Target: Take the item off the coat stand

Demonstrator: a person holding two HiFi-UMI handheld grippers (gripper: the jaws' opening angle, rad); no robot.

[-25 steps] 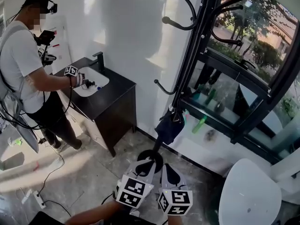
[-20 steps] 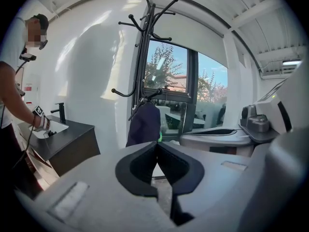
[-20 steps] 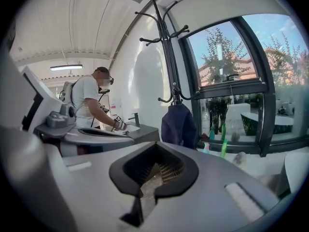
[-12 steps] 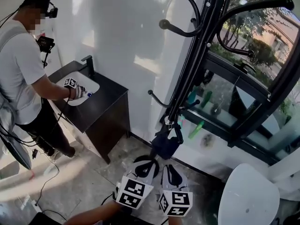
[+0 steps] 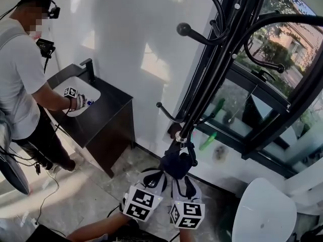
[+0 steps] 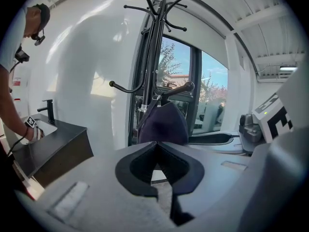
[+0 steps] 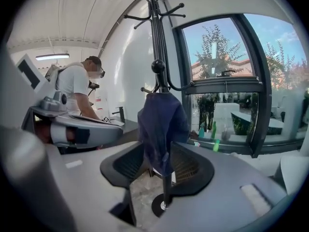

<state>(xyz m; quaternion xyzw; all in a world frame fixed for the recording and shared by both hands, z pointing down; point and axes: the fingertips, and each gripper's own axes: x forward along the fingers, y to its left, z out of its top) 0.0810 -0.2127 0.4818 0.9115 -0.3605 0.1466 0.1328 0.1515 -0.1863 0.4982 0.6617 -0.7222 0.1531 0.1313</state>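
Bag seemingly between right gripper's opening jaws

Head view looks steeply down from above, stand rising toward 1 o'clock. Both gripper views sit low, level and close, stand at 12. All three share the bag.

The jaws of my right tool are opening, the dark blue item hanging between them from the black coat stand. Behind, a person in a white shirt stands at a dark worktop.
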